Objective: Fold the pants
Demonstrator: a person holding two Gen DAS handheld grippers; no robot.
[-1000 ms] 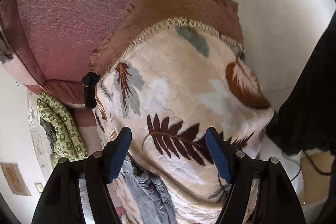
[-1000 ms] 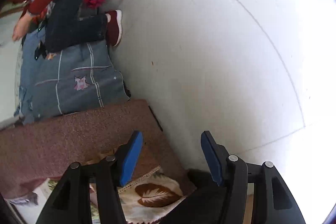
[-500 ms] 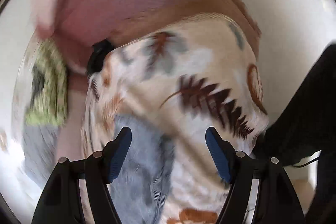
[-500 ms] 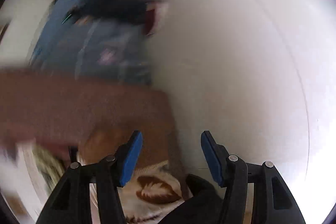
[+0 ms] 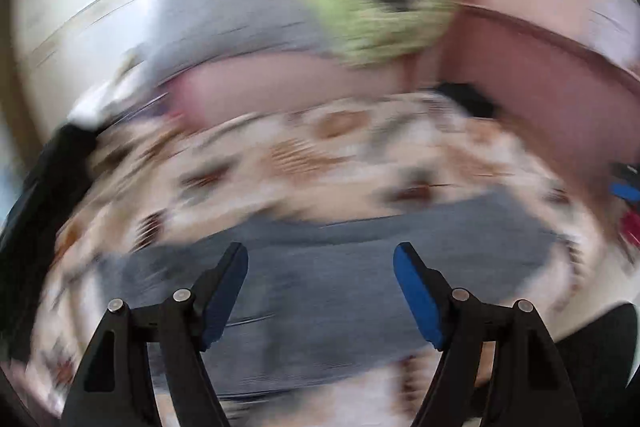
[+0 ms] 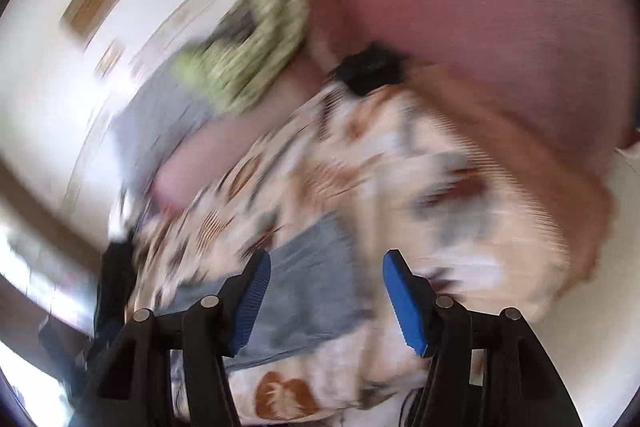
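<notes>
Both views are blurred by motion. Grey-blue pants (image 5: 340, 275) lie flat on a cream blanket with a brown leaf print (image 5: 320, 155). My left gripper (image 5: 320, 259) is open and empty, above the pants' near part. In the right wrist view the pants (image 6: 316, 267) lie on the same blanket (image 6: 460, 227). My right gripper (image 6: 326, 263) is open and empty, hovering over one end of the pants. The right gripper's blue pad shows at the left wrist view's right edge (image 5: 626, 191).
A pink sofa back (image 6: 480, 7) rises behind the blanket. A green patterned cloth (image 5: 372, 15) and a grey cloth (image 5: 232, 23) lie at the far end. A small black object (image 6: 370, 67) sits by the blanket's edge. A dark garment (image 5: 44, 187) hangs at the left.
Both grippers have swung fast from facing the wall and blanket edge to facing down over the pants on the blanket. Both stayed open and empty.
</notes>
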